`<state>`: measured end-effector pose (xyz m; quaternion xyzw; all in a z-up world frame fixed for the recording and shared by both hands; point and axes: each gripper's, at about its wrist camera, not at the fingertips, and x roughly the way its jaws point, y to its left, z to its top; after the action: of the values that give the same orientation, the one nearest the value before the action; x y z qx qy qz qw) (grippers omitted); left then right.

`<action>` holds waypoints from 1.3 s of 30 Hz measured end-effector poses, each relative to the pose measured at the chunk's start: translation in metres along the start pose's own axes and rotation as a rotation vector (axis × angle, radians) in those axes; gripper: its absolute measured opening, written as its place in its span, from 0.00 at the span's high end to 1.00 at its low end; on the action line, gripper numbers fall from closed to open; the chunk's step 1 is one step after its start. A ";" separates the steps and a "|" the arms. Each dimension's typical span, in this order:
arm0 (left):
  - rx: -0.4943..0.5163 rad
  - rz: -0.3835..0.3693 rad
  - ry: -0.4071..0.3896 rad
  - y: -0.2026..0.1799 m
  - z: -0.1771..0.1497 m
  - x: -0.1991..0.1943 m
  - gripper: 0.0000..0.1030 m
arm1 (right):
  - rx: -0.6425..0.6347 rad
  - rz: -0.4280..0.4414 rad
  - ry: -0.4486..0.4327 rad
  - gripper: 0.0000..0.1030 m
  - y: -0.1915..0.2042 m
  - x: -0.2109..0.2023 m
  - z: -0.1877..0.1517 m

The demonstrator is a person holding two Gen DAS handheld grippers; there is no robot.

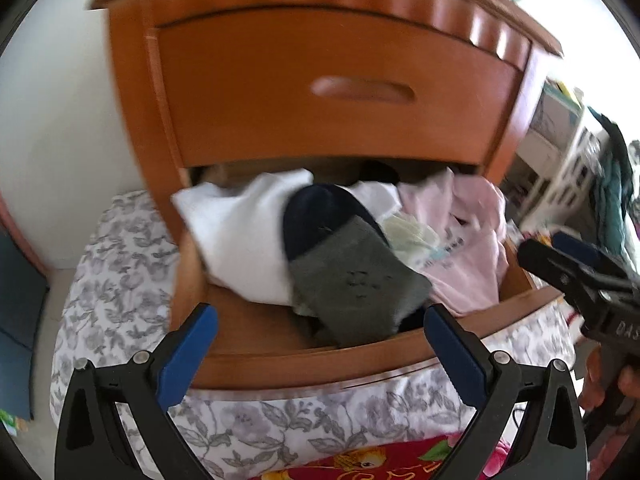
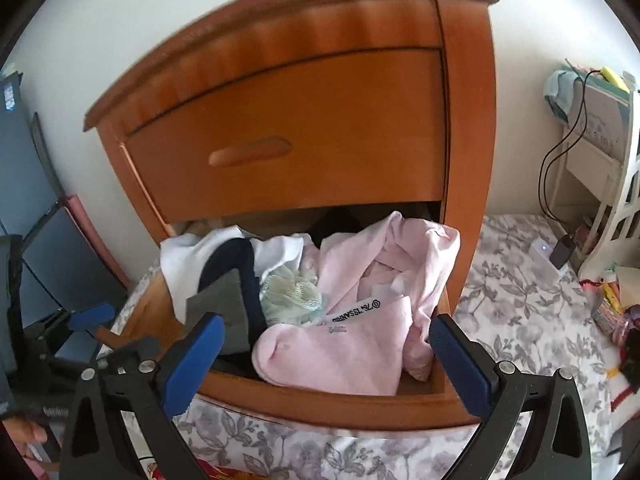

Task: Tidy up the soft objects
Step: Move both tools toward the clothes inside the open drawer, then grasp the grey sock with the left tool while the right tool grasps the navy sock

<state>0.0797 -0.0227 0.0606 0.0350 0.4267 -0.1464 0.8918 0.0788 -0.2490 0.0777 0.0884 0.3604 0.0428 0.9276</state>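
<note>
White shelf unit (image 2: 600,152), black cable (image 2: 554,168), floral bedspread (image 2: 520,300), white wall (image 1: 60,120)

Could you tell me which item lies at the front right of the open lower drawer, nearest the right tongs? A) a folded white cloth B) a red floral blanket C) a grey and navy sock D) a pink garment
D: the pink garment fills the front right of the open lower drawer, just ahead of the open right tongs, while the grey and navy sock lies further left.
</note>
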 end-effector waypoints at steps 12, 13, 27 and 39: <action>0.058 -0.057 0.251 -0.020 0.023 0.061 0.17 | 0.010 0.032 0.040 0.01 -0.008 0.005 0.012; 0.072 -0.047 0.271 -0.021 0.024 0.067 0.19 | 0.014 0.030 0.043 0.01 -0.009 0.006 0.013; 0.061 -0.147 0.328 -0.022 0.024 0.085 0.69 | 0.045 0.032 0.082 0.01 -0.016 0.011 0.012; -0.106 -0.251 0.225 0.026 0.018 0.065 0.88 | 0.053 0.042 0.128 0.01 -0.013 0.021 0.008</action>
<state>0.1389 -0.0164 0.0202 -0.0493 0.5320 -0.2289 0.8138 0.0997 -0.2600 0.0669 0.1176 0.4182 0.0584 0.8988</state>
